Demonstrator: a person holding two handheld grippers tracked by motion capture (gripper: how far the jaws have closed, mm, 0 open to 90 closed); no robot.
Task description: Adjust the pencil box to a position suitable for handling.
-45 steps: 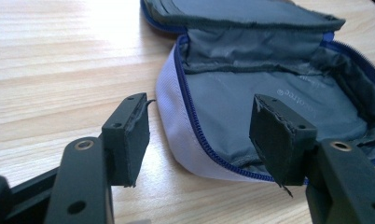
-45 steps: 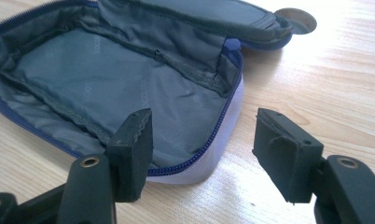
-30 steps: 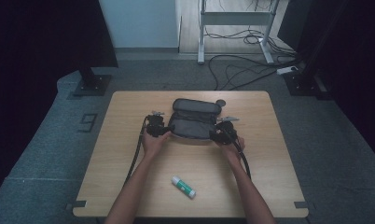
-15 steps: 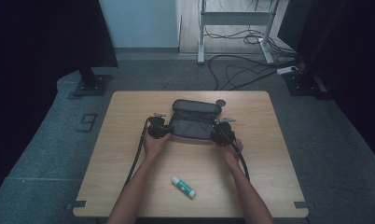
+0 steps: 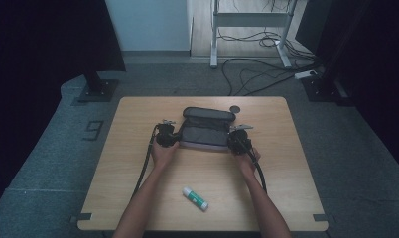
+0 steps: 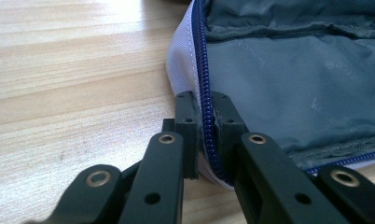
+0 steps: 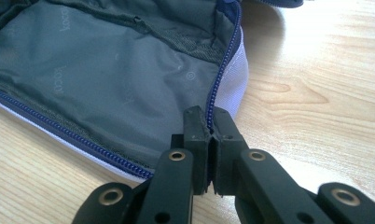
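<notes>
An open pouch (image 5: 206,130) lies toward the table's (image 5: 138,119) far edge, its zippered rim pinched at each end by the left gripper (image 6: 204,122) and right gripper (image 7: 211,126), jaws just closed (grip done, handling the pouch left; glue stick (image 5: 195,198) untouched).

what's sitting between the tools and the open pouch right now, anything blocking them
Nothing visible. The left tool is already clamped on the zipper edge at one end of the pouch, and the right tool pinches the zipper edge at the other end. The glue stick lies apart, nearer the person.
</notes>
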